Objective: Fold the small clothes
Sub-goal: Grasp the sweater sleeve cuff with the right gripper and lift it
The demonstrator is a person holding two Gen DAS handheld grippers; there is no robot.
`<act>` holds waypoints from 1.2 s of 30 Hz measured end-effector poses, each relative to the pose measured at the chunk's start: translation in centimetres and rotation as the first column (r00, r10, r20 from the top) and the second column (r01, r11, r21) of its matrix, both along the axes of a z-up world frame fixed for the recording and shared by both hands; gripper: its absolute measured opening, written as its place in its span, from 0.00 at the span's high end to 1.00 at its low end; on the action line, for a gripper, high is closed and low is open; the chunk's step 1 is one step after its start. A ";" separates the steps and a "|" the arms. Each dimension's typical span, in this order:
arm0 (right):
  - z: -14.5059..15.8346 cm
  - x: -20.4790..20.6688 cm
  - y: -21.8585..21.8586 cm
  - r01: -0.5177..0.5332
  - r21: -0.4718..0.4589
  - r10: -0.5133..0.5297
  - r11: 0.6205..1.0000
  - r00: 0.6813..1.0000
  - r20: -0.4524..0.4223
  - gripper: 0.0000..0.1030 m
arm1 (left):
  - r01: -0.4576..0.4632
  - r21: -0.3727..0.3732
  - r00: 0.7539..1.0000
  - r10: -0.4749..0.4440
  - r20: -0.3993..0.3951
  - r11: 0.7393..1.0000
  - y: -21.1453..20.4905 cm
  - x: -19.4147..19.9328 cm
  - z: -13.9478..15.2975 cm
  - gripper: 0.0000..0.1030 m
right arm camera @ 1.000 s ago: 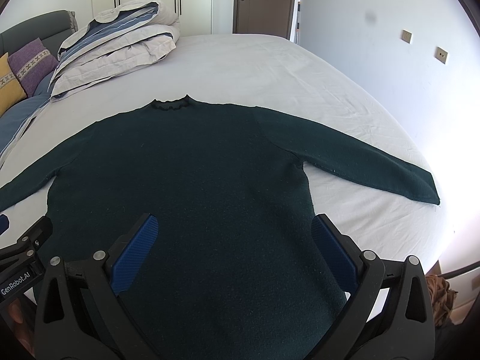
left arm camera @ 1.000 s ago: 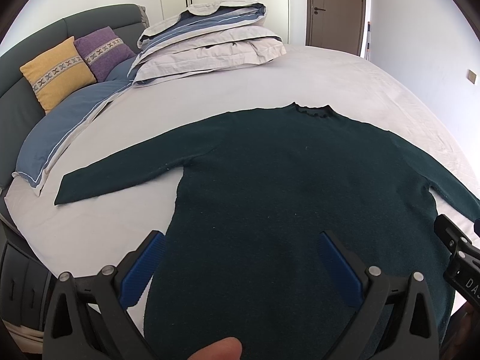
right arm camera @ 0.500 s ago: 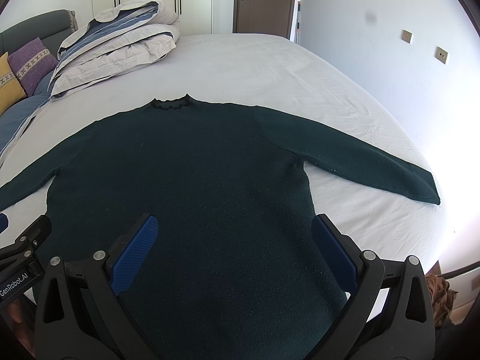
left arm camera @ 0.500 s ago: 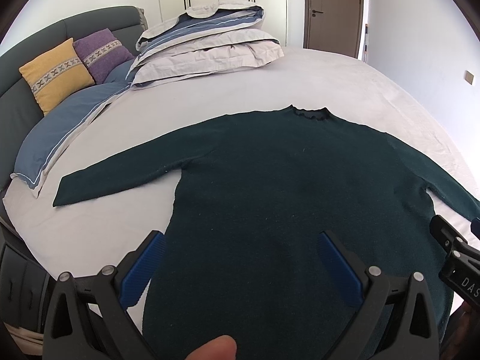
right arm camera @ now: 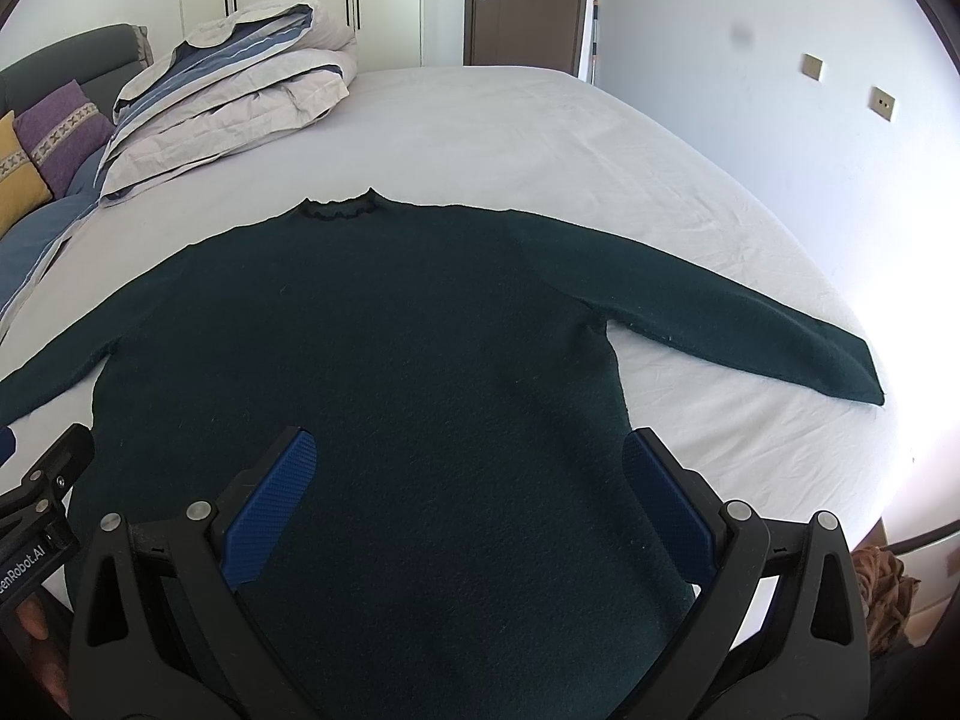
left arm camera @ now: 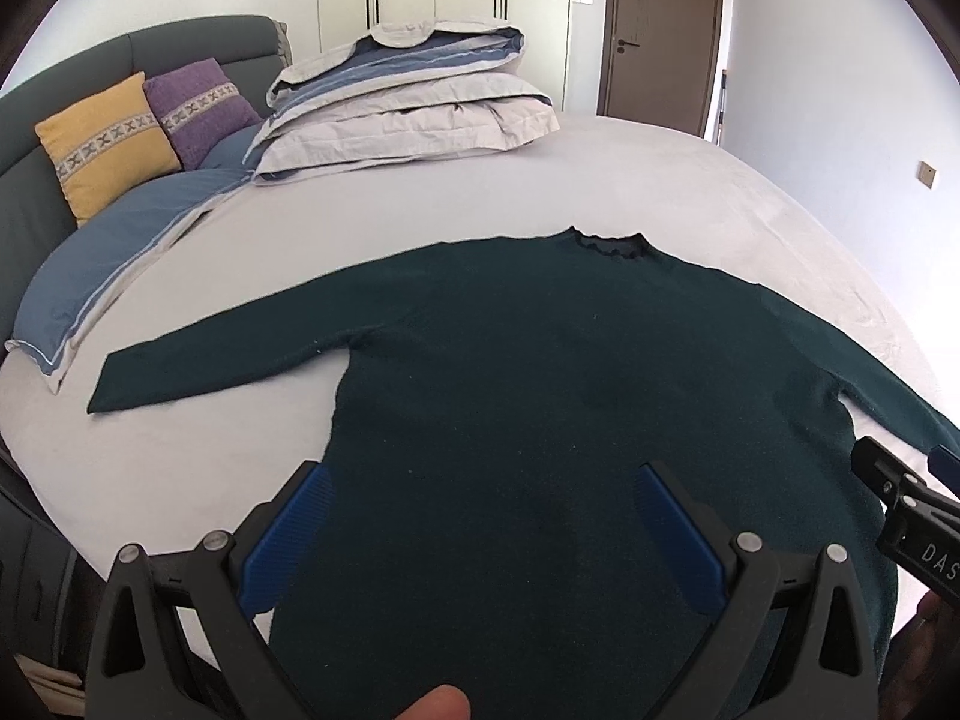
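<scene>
Two grippers hang over the hem end of a dark green sweater [right arm camera: 372, 336], which lies flat on the bed [right arm camera: 540, 132] with its collar pointing away and both sleeves stretched out sideways. That spread looks deliberate: with the body smooth and the sleeves clear of it, every fold line is easy to reach. The left gripper [left arm camera: 480, 516] has its jaws wide apart above the lower left part of the body, and the right gripper [right arm camera: 462, 480] has its jaws equally wide apart above the lower right part; neither holds any cloth. The left sleeve [left arm camera: 228, 354] ends near a blue pillow [left arm camera: 120, 252], while the right sleeve [right arm camera: 750, 324] ends close to the bed's side edge. Bare sheet lies beyond the collar up to the folded duvet [left arm camera: 408, 108], so there is room to fold inward. I judge no fold has begun, and a sleeve is the likely first hold.
</scene>
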State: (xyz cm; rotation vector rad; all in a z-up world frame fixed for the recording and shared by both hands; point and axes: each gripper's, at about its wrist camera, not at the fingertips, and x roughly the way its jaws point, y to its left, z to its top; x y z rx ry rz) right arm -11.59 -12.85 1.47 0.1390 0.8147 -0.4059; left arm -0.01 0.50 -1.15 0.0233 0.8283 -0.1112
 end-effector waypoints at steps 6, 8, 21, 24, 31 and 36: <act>0.4 -0.2 -2.3 0.020 0.039 -0.022 0.999 0.999 0.042 0.00 | 0.052 -0.125 0.995 -0.062 -0.083 0.991 -0.1 1.3 -1.4 0.00; 0.7 -0.4 -3.9 0.034 0.053 -0.037 0.998 0.997 0.068 0.00 | 0.066 -0.183 0.991 -0.086 -0.100 0.981 -0.2 1.8 -1.8 0.00; -3.4 -8.8 -31.2 0.461 0.354 -0.529 0.814 0.840 0.123 0.00 | 0.068 -0.144 0.997 -0.072 -0.024 0.987 -2.7 4.1 -1.2 0.00; -5.8 -11.3 -36.5 0.518 0.446 -0.612 0.730 0.786 0.088 0.06 | 0.082 -0.187 0.993 -0.096 -0.066 0.979 -3.1 5.4 -2.1 0.00; -9.0 -14.3 -41.9 0.537 0.594 -0.710 0.600 0.699 0.085 0.20 | 0.126 -0.218 0.987 -0.145 -0.074 0.968 -5.1 7.0 -2.7 0.00; -9.7 -12.9 -44.4 0.506 0.614 -0.700 0.605 0.706 0.107 0.27 | 0.187 -0.241 0.973 -0.212 -0.085 0.952 -7.3 7.9 -2.8 0.08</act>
